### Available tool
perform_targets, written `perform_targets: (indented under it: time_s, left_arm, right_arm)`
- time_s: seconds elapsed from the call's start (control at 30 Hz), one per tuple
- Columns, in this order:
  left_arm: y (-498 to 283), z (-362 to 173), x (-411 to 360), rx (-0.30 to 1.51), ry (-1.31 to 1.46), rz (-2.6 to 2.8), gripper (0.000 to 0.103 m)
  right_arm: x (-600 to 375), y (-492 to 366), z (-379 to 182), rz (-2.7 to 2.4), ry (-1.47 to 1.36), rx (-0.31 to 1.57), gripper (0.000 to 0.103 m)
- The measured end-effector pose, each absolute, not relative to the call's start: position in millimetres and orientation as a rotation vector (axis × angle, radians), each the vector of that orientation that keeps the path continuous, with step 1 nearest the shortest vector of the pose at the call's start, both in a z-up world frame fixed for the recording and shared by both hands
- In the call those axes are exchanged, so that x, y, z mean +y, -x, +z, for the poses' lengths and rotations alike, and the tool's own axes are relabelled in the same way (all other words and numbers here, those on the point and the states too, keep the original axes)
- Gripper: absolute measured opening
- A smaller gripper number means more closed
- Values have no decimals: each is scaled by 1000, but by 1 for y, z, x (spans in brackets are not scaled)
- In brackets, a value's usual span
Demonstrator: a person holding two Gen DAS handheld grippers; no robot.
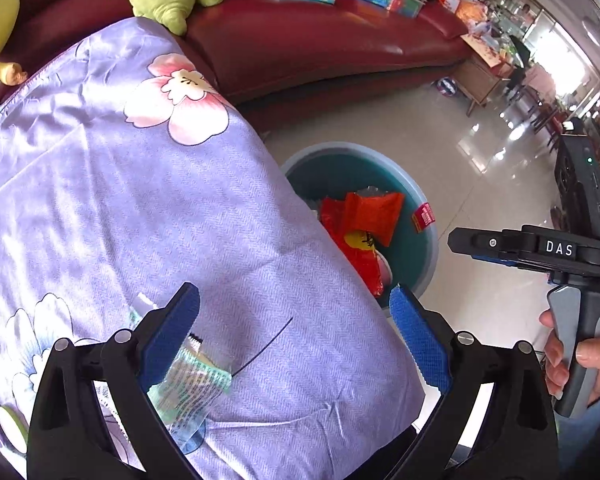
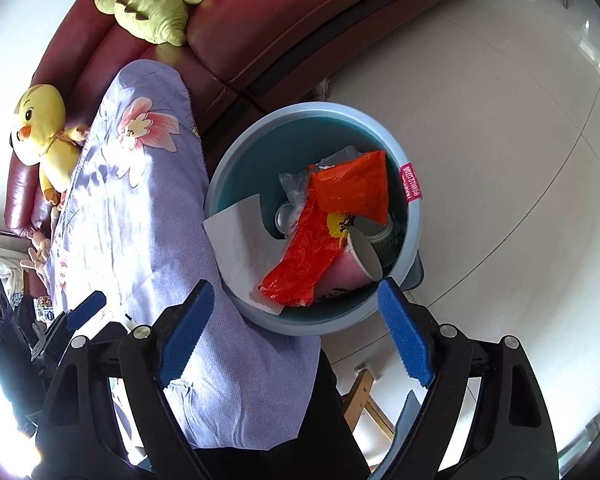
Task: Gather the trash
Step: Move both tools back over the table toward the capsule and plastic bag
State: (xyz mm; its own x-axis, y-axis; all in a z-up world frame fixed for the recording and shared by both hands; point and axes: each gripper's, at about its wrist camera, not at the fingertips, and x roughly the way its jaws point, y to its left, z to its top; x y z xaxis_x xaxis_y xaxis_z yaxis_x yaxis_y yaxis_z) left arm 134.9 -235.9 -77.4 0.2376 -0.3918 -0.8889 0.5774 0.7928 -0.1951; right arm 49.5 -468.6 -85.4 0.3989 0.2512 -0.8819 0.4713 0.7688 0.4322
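Crinkly clear wrapper (image 1: 188, 384) lies on shiny lilac floral cloth (image 1: 148, 200), left of round blue bin (image 2: 414, 216). Left claw (image 1: 296, 344) gaping wide, left pad touching wrapper, nothing pinched. Right claw (image 2: 296, 332) wide open too, empty, above bin. Only right view shows paper towel (image 2: 244, 248), pink cup (image 2: 354, 264) beside red bag (image 2: 320, 236).

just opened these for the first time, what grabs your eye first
The purple floral cloth fills the left wrist view, with a clear printed wrapper lying on it by the open left gripper. Beside the cloth on the floor stands a blue trash bin holding a bright orange bag, white paper and a pink cup. The right gripper hangs open over it.
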Motion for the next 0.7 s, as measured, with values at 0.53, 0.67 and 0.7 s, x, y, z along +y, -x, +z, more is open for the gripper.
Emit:
perform_targets:
  time_s: [0.53,0.67,0.7]
  left_arm:
    - [-128,-77,-118,1168,-82,-530,97]
    - [-125,-80,-88,1173,-70,-494,97]
    - [-123,-81,-82,1173,-69,-487,97]
  right_arm:
    - [-364,-73,-76,-14,-622,1255,80]
    - [-334,-81,-78,26,-597,1286,80]
    - [-325,-83,-79,35,-588,1294,80]
